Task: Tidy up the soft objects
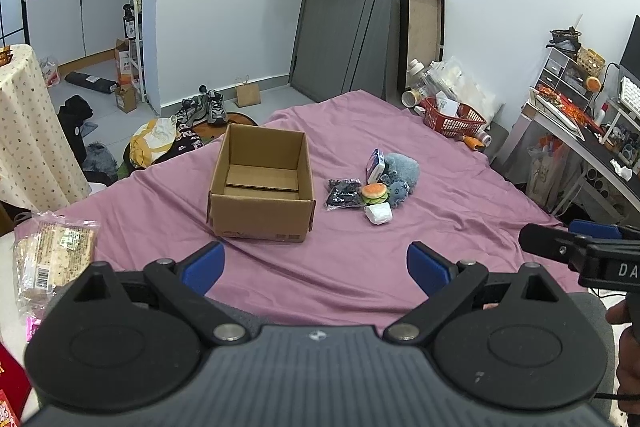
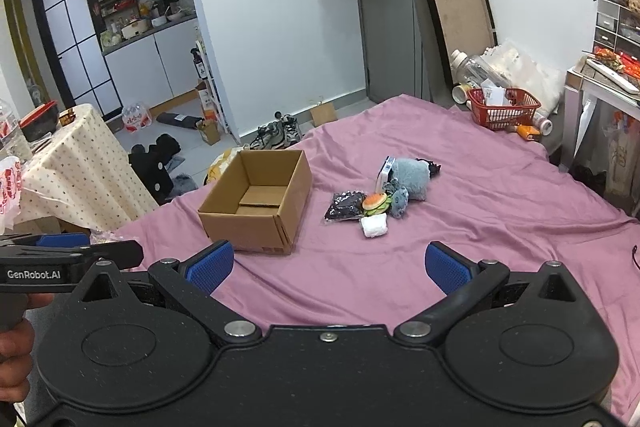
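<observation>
The pile of soft things lies on the pink bedsheet [image 1: 420,227] just right of the open cardboard box [image 1: 262,187], and much of it overlaps: the grey plush [image 1: 402,167] half hides a small blue-and-white carton [image 1: 376,165] leaning against it, a burger toy [image 1: 374,191] sits on a smaller blue plush [image 1: 400,191], and the dark crinkled packet [image 1: 343,194] is too shiny to read. A white wad [image 1: 378,214] lies at the front, touching the burger toy. The box shows nothing but its bottom flaps. The left gripper [image 1: 316,269] hovers above the near sheet, fingers spread wide, holding nothing; the right gripper [image 2: 328,267] likewise gapes, holding nothing. A red basket [image 1: 454,117] stands at the far corner, well apart from the pile. A wrapped snack pack [image 1: 52,259] is cut off at the left edge.
</observation>
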Action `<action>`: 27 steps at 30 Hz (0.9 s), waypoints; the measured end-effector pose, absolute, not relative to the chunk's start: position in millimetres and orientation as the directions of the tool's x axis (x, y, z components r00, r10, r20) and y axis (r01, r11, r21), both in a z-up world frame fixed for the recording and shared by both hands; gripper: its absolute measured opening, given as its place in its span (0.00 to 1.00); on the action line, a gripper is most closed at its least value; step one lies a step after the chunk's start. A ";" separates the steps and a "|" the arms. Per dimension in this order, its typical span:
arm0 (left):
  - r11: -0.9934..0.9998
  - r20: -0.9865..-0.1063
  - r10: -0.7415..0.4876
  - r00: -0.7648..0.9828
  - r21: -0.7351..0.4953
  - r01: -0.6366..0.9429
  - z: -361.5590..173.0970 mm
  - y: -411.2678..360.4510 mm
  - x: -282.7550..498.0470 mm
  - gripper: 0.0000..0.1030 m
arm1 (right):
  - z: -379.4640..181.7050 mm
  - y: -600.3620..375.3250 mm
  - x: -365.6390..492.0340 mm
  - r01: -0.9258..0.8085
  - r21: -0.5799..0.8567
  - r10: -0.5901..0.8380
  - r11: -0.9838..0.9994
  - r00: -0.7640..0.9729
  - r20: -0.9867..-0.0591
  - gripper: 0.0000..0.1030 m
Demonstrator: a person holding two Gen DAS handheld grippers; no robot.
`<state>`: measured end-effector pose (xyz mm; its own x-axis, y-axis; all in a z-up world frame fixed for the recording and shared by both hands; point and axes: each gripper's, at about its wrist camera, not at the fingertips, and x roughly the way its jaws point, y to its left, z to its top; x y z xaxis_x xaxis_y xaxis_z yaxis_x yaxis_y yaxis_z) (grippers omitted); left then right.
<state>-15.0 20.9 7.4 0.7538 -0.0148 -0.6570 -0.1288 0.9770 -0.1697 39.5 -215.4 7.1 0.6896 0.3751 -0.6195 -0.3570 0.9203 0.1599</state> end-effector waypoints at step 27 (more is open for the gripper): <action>0.964 -0.717 0.001 0.697 -0.185 -0.192 -38.7 11.6 91.8 0.94 | -42.4 -237.2 144.2 -0.336 0.276 0.431 0.901 0.612 -0.663 1.00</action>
<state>91.8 11.6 -38.7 0.6975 0.0015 -0.7166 -0.1923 0.9637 -0.1851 144.2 -237.2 -42.4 0.6122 0.4314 -0.6626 -0.3357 0.9006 0.2762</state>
